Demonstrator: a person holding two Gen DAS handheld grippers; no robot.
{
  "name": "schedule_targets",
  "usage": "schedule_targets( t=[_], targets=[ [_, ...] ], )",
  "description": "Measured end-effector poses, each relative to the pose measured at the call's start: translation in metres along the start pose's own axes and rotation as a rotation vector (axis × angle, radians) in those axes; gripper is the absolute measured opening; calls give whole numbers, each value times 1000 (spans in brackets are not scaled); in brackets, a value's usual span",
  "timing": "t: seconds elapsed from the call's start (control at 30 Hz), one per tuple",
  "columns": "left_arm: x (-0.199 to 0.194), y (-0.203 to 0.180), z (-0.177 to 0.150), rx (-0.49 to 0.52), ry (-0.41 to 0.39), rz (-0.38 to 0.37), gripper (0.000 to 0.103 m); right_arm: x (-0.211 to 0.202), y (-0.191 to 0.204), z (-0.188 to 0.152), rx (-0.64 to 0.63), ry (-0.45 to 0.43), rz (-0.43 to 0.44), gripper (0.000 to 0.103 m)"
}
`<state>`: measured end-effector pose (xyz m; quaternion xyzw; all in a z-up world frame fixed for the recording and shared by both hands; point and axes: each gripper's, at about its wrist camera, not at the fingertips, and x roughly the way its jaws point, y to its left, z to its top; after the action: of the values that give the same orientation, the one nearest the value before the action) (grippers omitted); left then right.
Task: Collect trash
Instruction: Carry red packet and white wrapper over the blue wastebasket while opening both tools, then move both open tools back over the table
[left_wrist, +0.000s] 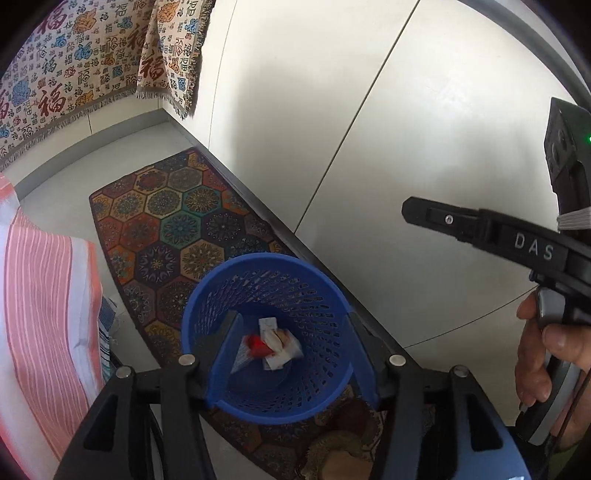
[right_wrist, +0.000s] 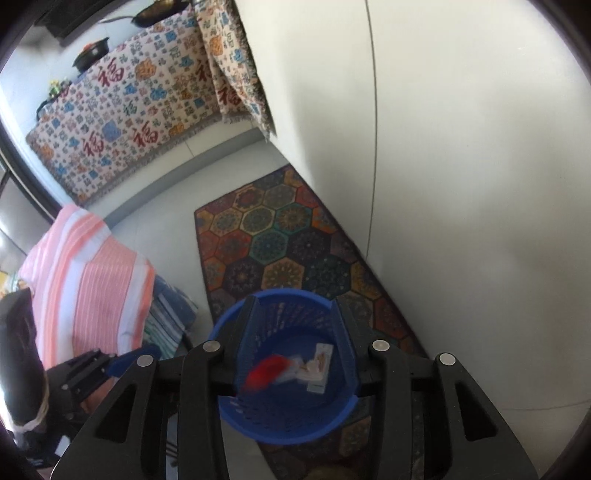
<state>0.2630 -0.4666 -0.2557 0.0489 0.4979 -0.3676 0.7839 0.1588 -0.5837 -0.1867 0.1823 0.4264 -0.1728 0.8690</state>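
Two grippers: both of yours point steeply down over one blue mesh wastebasket (left_wrist: 266, 332), which stands on the patterned hexagon rug (left_wrist: 173, 221) right against the white cabinet front (left_wrist: 369, 147).
Left gripper (left_wrist: 291, 343): its fingers stand apart and nothing sits between the pads; the basket's mouth fills the gap.
Right gripper (right_wrist: 291, 332): likewise spread and empty in its own view; from the left wrist view you see it side-on at the right edge, your hand (left_wrist: 543, 365) on its trigger, tips aimed toward the cabinet.
Trash: crumpled white wrappers (left_wrist: 273, 343) with a red scrap (left_wrist: 256, 345) lie on the basket floor, roughly central; in the right wrist view the red scrap (right_wrist: 264, 371) is smeared by blur, so I cannot tell whether it is at rest or falling.
Direction from the claws: straight ahead and below, down inside the basket wall, between the fingers of either gripper.
Long axis: the white strip (right_wrist: 319, 363) runs roughly along the fingers' line in the right wrist view.
Nearer hand: too close to call; both hang above the rim.
Judgement: this load looks deposited, so your next move probably turns away from the basket; no further litter shows on the rug or the floor around it.
Risk: clipping the light basket's rim as you pull back could tip it.
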Motion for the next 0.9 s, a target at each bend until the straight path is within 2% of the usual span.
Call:
schedule_targets(
  t=[0.17,0.3,0.43,0.53,0.7,0.83,0.9],
  targets=[
    [-36,-1,-16,35,-42,56,57,-11,6,0,-24,-47,-20,58],
    [-85,8,-41,56,-93,99,57,-19,20,-1,-49,-79,-15,67],
    [-136,34,-72,29,-123,150,57,-28,49,-6,-125,-120,-22,78],
    [-169,66,-100,-17,-142,212,57,-32,80,-14,-201,-143,-10,81],
    [-220,131,-155,-113,-153,352,57,-45,148,-43,-331,-169,119,82],
    [-255,180,-193,-198,-161,455,57,-58,226,-88,-479,-157,274,85],
    [-268,201,-209,-228,-163,517,57,-59,262,-109,-562,-133,321,85]
  ],
)
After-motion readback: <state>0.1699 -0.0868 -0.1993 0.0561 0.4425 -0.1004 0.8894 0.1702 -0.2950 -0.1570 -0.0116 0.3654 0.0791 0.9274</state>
